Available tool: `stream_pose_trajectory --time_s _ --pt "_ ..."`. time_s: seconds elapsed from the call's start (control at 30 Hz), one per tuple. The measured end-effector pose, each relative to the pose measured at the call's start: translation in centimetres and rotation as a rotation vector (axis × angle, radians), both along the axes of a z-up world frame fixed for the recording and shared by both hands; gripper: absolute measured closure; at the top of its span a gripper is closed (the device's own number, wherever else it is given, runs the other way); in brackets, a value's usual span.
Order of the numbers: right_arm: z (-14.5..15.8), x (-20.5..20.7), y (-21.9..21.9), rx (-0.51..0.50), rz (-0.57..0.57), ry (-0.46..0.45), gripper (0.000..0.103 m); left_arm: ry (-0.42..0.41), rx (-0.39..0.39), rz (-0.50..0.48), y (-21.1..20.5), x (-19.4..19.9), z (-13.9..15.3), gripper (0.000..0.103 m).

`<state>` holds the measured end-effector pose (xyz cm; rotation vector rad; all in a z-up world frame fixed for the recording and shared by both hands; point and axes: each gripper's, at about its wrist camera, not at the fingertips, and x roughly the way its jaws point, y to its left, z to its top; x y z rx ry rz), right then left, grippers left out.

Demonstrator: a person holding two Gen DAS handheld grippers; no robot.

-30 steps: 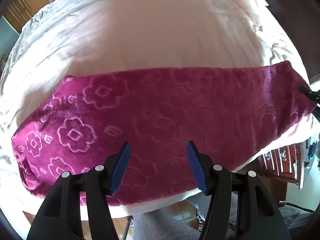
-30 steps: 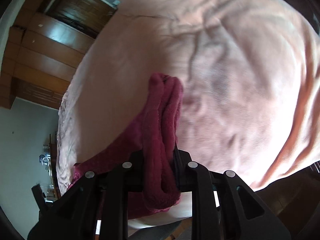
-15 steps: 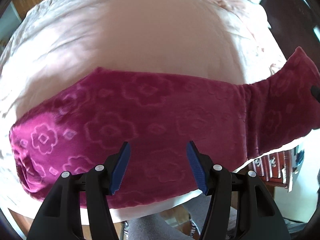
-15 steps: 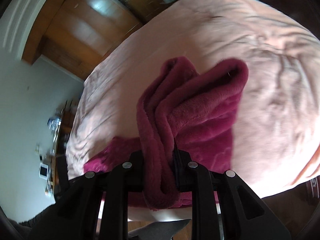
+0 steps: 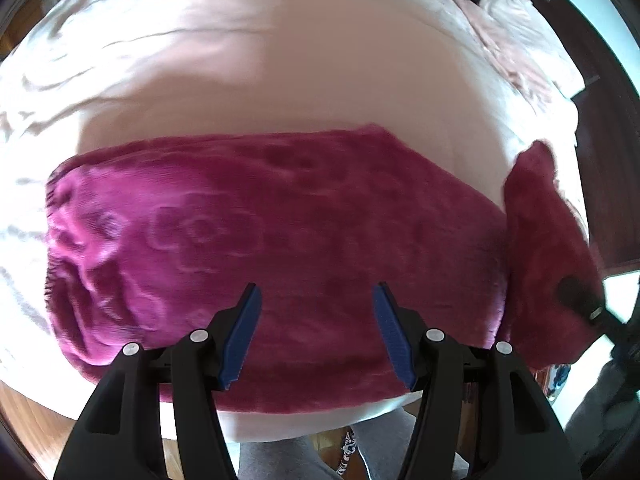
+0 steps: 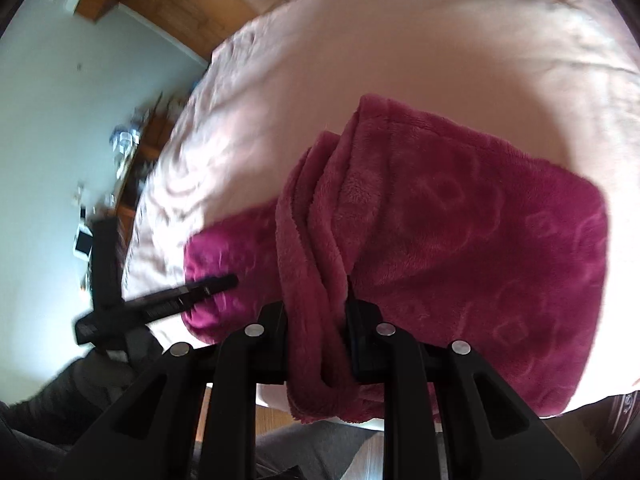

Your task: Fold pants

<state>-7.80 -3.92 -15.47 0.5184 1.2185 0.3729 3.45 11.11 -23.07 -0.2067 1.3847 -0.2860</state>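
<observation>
Magenta fleece pants (image 5: 280,240) with a flower pattern lie across the pink bed (image 5: 280,60) near its front edge. My left gripper (image 5: 316,312) is open with blue pads, hovering just above the pants' middle. My right gripper (image 6: 316,320) is shut on a bunched end of the pants (image 6: 460,248) and holds that end lifted and folded over. In the left wrist view the raised end (image 5: 536,240) stands at the right with the right gripper (image 5: 580,296) behind it. The left gripper (image 6: 192,292) shows dark and blurred in the right wrist view.
The bed's front edge (image 5: 300,420) runs just under the pants, with wooden floor and the person's grey trousers (image 5: 280,460) below. A wooden wardrobe (image 6: 172,4) and a cluttered shelf (image 6: 128,148) stand beyond the bed's far side.
My right gripper has carried the pants' end up and over toward the left, so the pants look shorter and doubled. My left gripper stayed open over the middle.
</observation>
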Motion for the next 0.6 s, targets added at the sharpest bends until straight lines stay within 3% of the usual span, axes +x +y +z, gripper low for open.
stream_pose_trajectory --time_s 0.2,0.33,0.53,0.6 --pt "-5.7 0.0 5.9 -0.074 0.105 0.12 0.082 0.03 0.006 0.021 3.4 0.1 -1.3 0.045" --pt "-8.4 -0.6 7.0 -0.116 0.134 0.17 0.079 0.049 0.013 0.006 4.0 0.2 -2.1 0.045" --pt "-9.1 -1.2 6.1 -0.102 0.131 0.189 0.074 0.064 0.018 -0.047 2.2 1.0 -2.9 0.045" --pt "-9.1 -1.3 5.8 -0.078 0.134 0.2 0.063 0.062 0.012 -0.069 0.8 1.5 -2.8 0.045"
